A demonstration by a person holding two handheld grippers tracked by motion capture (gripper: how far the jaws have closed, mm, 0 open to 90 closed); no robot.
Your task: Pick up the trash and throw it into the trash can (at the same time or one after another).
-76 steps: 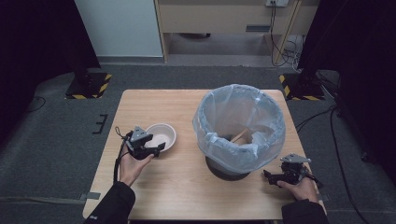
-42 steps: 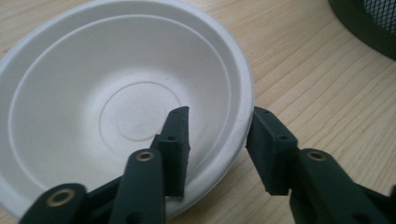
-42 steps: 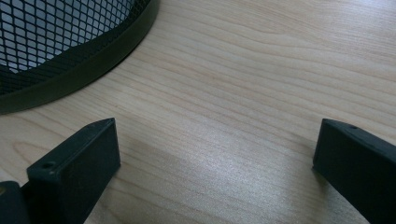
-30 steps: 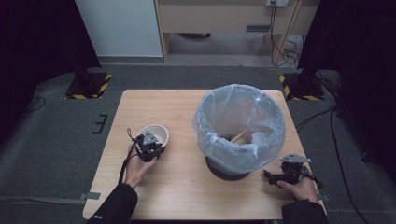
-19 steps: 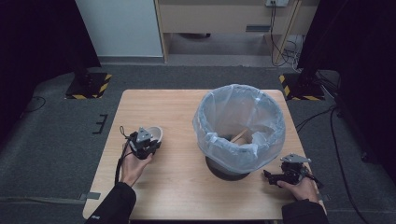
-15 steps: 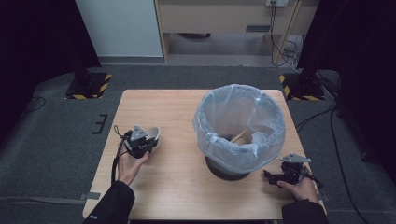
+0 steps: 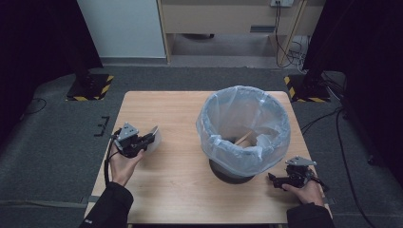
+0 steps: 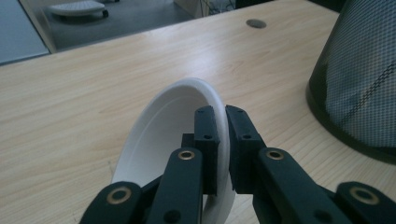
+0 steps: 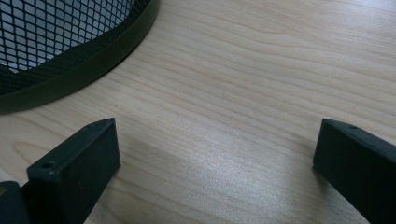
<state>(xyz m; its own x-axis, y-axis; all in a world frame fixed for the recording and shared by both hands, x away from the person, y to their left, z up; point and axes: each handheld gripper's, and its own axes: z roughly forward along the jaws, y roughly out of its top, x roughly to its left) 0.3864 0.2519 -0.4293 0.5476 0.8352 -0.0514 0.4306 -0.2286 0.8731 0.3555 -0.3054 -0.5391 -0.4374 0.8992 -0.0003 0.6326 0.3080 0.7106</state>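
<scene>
Left gripper (image 8: 223, 140): we have its jaws clamped on the bowl's rim.
Bowl (image 8: 163, 135): we see it tipped on edge, at nine o'clock of the bin (image 7: 243, 130).
Right gripper (image 7: 274, 179): we rest it on the table (image 7: 180, 180) at the bin's five o'clock, jaws wide apart, nothing between.

Looks like a lab or recording studio space, not a home. A plain wooden table (image 7: 180, 190) stands on grey carpet floor (image 7: 52, 156), black curtains (image 7: 366, 57) hang on both sides, stand bases with yellow-black hazard tape (image 7: 90, 88) sit behind it, and cables (image 7: 285, 42) run to a wall socket by a wooden cabinet (image 7: 228, 16).
</scene>
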